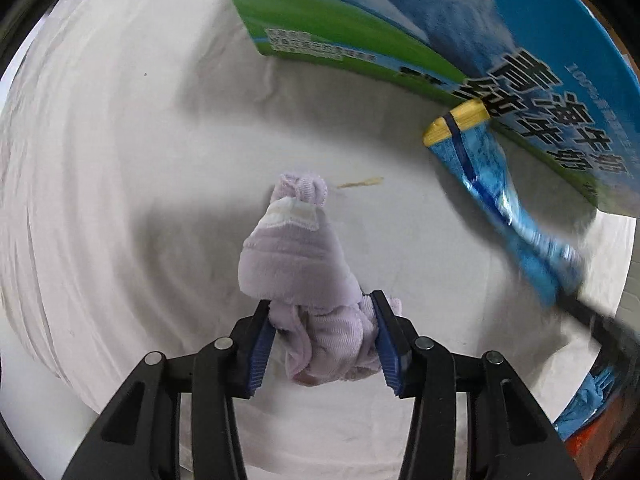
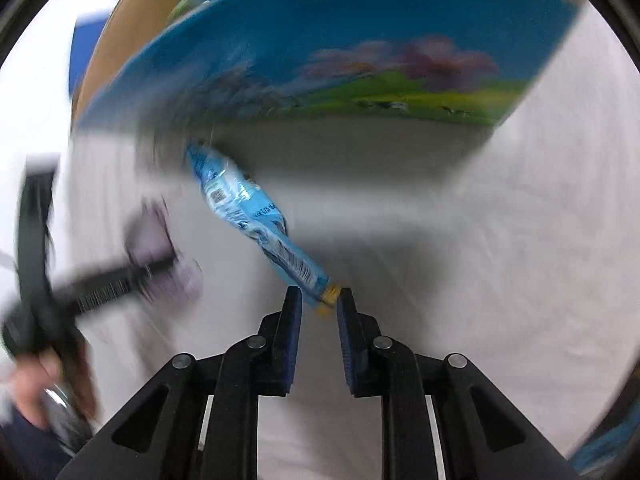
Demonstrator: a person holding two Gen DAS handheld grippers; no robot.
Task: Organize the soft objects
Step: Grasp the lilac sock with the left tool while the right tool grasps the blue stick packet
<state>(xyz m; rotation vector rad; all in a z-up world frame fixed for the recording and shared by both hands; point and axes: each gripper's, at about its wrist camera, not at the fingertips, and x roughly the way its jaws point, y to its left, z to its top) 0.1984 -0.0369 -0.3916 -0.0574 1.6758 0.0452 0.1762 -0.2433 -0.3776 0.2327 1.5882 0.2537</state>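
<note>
My left gripper (image 1: 322,308) is shut on a bunched lilac sock (image 1: 298,256) and holds it over the white cloth (image 1: 120,160). The sock also shows blurred in the right wrist view (image 2: 160,248), held in the left gripper (image 2: 156,268). My right gripper (image 2: 319,300) is shut on the yellow end of a blue plastic snack packet (image 2: 248,216). The packet stretches away toward a blue and green milk carton box (image 2: 340,48). In the left wrist view the packet (image 1: 492,188) lies next to the box (image 1: 460,40).
The printed box stands open-topped at the far side, with brown cardboard inside (image 2: 120,40). A small tan stain (image 1: 360,183) marks the cloth. More blue packaging (image 1: 592,400) lies at the lower right edge.
</note>
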